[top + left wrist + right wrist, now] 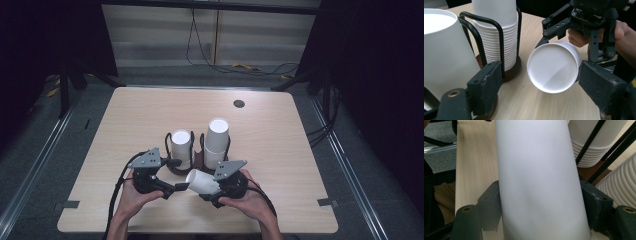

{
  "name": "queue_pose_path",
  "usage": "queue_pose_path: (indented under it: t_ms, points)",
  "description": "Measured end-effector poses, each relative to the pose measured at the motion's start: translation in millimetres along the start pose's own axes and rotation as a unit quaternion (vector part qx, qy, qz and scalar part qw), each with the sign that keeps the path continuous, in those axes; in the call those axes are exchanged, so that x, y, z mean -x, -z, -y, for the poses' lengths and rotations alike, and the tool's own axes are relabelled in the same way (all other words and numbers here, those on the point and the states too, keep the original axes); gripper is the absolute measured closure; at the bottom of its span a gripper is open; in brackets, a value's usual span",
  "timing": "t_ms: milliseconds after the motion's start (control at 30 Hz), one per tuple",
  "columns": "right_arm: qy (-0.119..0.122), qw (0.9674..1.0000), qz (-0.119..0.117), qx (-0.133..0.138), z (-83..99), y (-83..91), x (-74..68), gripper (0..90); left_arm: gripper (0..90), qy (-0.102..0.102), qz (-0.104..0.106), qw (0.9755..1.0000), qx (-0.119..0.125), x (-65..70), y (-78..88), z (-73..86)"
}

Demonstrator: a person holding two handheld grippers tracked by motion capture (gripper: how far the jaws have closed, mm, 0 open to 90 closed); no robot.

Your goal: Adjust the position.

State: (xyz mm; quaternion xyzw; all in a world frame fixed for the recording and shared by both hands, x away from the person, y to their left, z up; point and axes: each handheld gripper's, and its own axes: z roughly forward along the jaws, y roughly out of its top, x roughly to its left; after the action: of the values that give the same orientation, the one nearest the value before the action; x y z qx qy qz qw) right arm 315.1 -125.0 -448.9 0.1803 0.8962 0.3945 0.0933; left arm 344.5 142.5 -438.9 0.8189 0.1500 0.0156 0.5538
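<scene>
Gripping 1 paper cup (541, 182) | right tool (539, 202) clamped | left tool (539, 87) spread

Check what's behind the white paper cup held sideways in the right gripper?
Behind the white paper cup stand two stacks of upside-down white paper cups in black wire holders. The right gripper and cup cover the holders' brown bases in part.

1. The high view is looking forward and down from above the table's (125, 115) near edge.
2. The left gripper view is looking level, close on a paper cup (552, 68).
3. The right gripper view is sitting tight against that same cup (539, 180); both are sharing the stacks (499, 32) (596, 142).
</scene>
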Motion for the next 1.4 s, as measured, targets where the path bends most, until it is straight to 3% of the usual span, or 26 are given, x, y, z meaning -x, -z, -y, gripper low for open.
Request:
queue_pose_path:
  t_ms: [533, 933, 1067, 1267, 1400]
  points:
    - [0.017, 0.9993, -0.006, -0.033, -9.3, 4.1, 7.0, 28.2, 19.1, -0.008, 0.000, 0.9999, -0.013, -1.8, -0.4, -4.5]
    - [0.044, 0.9949, -0.010, -0.090, -23.8, 1.5, 7.9, 28.6, 18.4, -0.021, 0.017, 0.9989, -0.037, 0.6, -6.0, -8.5]
    - [0.052, 0.9936, -0.013, -0.100, -26.5, 0.0, 9.5, 28.8, 18.1, -0.029, 0.015, 0.9975, -0.063, 0.6, -11.7, -9.6]
    - [0.056, 0.9924, -0.015, -0.108, -28.7, -0.7, 10.4, 29.5, 17.9, -0.030, 0.012, 0.9975, -0.063, 2.8, -15.9, -7.2]
    - [0.062, 0.9910, -0.013, -0.118, -29.4, -0.8, 9.3, 29.6, 18.2, -0.034, 0.011, 0.9965, -0.076, 2.3, -19.4, -6.2]
